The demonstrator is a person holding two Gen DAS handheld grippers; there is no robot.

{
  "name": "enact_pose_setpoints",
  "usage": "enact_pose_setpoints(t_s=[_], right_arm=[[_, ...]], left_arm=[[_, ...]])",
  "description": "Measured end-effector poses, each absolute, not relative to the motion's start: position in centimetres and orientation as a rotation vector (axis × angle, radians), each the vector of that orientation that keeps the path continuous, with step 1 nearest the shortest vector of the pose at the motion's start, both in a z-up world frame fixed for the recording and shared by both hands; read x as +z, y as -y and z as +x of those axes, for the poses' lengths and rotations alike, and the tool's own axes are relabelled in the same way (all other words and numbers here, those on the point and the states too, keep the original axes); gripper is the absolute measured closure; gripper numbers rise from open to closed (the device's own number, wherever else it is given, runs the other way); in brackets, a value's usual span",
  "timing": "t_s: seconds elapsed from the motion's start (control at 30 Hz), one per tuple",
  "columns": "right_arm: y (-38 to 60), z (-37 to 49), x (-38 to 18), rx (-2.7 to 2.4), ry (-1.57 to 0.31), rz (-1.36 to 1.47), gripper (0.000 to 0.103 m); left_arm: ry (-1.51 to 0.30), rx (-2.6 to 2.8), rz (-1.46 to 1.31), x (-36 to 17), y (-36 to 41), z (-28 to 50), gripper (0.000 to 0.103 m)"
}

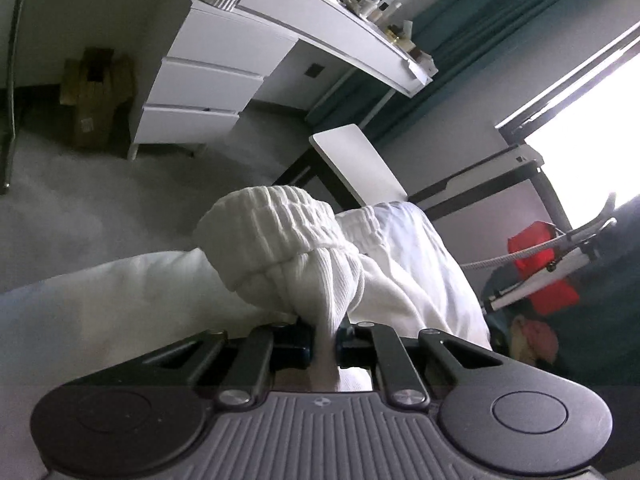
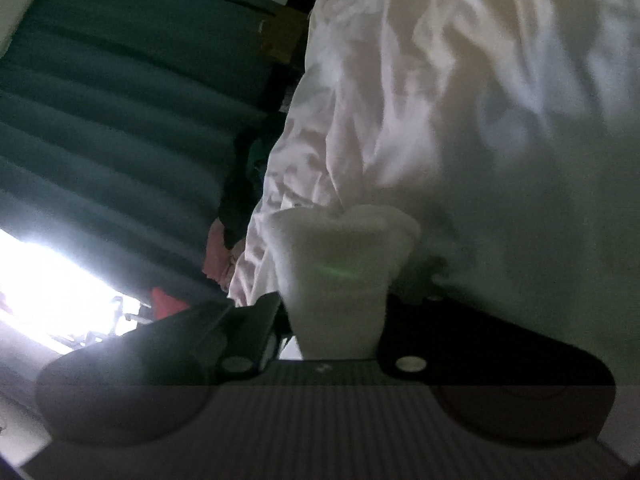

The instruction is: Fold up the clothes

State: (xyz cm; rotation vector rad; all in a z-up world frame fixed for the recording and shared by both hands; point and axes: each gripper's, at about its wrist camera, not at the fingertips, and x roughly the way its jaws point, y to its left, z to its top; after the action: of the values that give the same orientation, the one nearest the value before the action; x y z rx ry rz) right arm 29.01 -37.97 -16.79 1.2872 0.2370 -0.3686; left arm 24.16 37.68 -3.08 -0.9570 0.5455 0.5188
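My left gripper (image 1: 325, 338) is shut on a white garment (image 1: 280, 252), pinching a fold just below its ribbed elastic waistband, which bunches up above the jaws. The rest of the cloth trails away to the right and left. My right gripper (image 2: 338, 320) is shut on a thick wad of the same white garment (image 2: 340, 256), held close to the camera. Its fingertips are hidden by the cloth. More wrinkled white fabric (image 2: 460, 100) fills the upper right of the right wrist view.
A white desk with drawers (image 1: 192, 96) stands at the back on grey carpet, with a cardboard box (image 1: 96, 92) to its left. A white-topped table (image 1: 356, 160), a red bag (image 1: 540, 264) and teal curtains (image 2: 120, 100) by a bright window are near.
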Motion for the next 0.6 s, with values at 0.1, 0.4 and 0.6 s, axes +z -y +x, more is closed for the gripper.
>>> enact_pose_setpoints(t_s=[0.1, 0.4, 0.6], right_arm=[[37.8, 26.7, -15.9, -0.362, -0.233, 1.293, 0.091], [38.1, 19.9, -14.8, -0.396, -0.265, 1.315, 0.091], [38.2, 18.4, -16.7, -0.445, -0.378, 1.222, 0.091]], left_arm=[[-0.55, 0.503, -0.974, -2.0, -38.1, 21.2, 0.093], [-0.603, 0.452, -0.935, 1.8, -39.6, 12.7, 0.093], [-0.723, 0.489, -0.823, -1.2, -38.1, 8.5, 0.091]])
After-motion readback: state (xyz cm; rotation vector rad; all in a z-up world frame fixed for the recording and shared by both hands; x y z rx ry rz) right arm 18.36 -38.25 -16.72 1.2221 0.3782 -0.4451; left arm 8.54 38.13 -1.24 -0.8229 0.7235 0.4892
